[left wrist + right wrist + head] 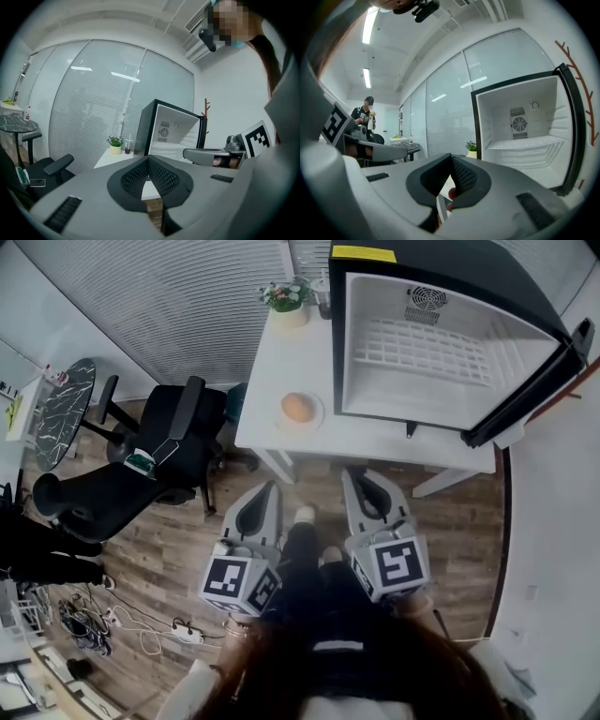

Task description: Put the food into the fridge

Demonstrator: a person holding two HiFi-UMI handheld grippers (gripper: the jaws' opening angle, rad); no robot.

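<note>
Lying beyond left gripper [269, 487], food [297, 407] on plate [318, 417]

White tabletop [267, 367], rectangular, on white legs. Right part is taken up by a black mini fridge [441, 343], door swung open to the right, white inside. Near left: small white plate [317, 422] just beside the fridge, with one round orange food item [297, 407] on it. Far left corner: potted plant [288, 298] in a pale pot, with a dark cup [323, 306] just right of it, near the fridge's far corner. Wood floor [187, 549] below the tabletop.
</note>
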